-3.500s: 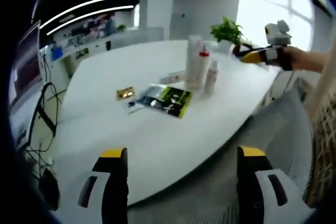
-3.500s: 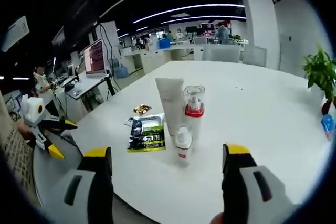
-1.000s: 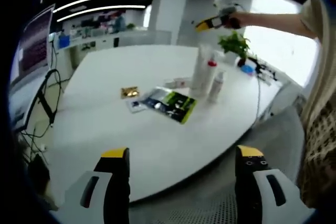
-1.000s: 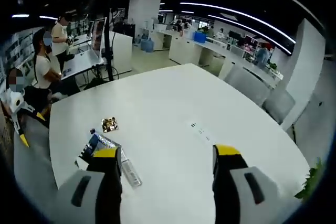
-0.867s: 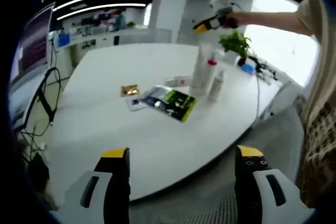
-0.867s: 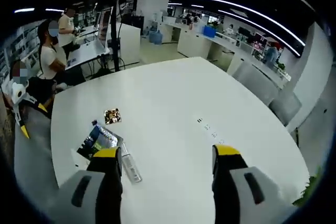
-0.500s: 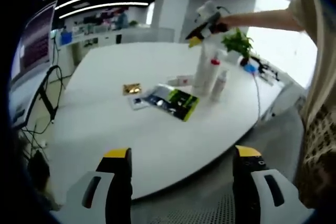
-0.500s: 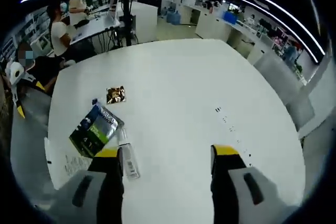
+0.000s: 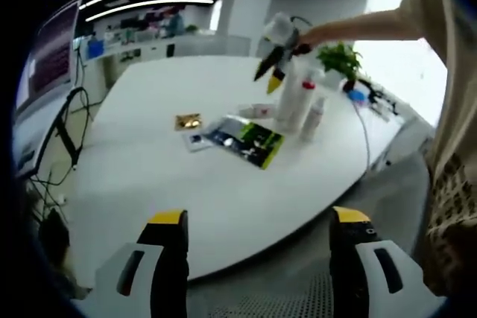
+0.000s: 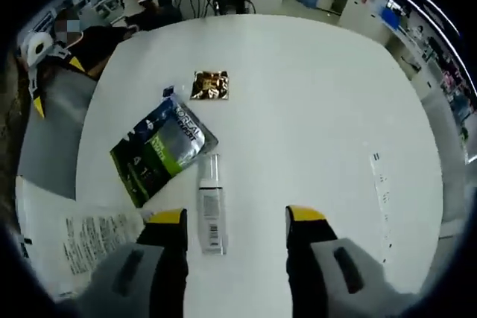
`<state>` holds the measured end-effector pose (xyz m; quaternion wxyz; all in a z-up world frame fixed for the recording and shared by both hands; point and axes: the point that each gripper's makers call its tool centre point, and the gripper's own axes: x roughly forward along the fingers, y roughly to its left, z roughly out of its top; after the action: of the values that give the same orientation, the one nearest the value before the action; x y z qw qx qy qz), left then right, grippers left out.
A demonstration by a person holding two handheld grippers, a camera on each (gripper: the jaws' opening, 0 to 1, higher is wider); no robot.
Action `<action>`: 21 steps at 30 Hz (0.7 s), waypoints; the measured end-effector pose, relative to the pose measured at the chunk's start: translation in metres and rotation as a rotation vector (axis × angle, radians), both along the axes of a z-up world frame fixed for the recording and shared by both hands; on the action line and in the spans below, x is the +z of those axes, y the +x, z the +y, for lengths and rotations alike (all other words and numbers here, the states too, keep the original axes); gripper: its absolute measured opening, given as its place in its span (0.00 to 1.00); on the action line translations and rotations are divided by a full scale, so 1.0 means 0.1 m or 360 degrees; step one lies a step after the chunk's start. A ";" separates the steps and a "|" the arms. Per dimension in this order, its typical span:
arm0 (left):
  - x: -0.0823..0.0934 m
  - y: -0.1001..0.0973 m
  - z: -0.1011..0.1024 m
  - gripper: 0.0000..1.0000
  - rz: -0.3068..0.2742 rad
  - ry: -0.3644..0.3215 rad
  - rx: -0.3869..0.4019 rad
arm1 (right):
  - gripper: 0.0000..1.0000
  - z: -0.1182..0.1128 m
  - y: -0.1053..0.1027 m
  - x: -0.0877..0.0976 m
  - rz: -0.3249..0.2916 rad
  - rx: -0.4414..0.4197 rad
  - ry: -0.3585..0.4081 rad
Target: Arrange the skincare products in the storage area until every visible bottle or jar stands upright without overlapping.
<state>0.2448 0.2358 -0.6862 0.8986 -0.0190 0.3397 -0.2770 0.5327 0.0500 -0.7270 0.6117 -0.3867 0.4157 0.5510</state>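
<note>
On the desk, a green pouch, a gold packet and a lying tube are seen. The right gripper has been brought down over the tube, open wide and empty. The tube is likely to be stood up next. The left gripper is kept back, open and empty.

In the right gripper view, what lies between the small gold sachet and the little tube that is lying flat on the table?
In the right gripper view, the dark green sachet lies between the gold sachet and the lying tube, slightly off to one side.
</note>
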 end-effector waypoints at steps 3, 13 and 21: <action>0.00 0.00 0.00 0.75 0.0001 -0.0003 0.0003 | 0.46 -0.01 -0.11 -0.14 0.0039 0.0107 -0.0098; -0.04 0.02 0.07 0.75 -0.0004 0.0001 0.0033 | 0.28 0.07 -0.24 -0.39 0.0058 0.0170 -0.0190; -0.05 0.02 0.08 0.75 -0.0003 0.0003 0.0040 | 0.22 0.12 -0.26 -0.53 0.0042 0.0236 -0.0251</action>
<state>0.2468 0.2437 -0.6914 0.9023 -0.0223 0.3388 -0.2656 0.5070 0.0618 -0.7798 0.5314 -0.4559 0.4361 0.5653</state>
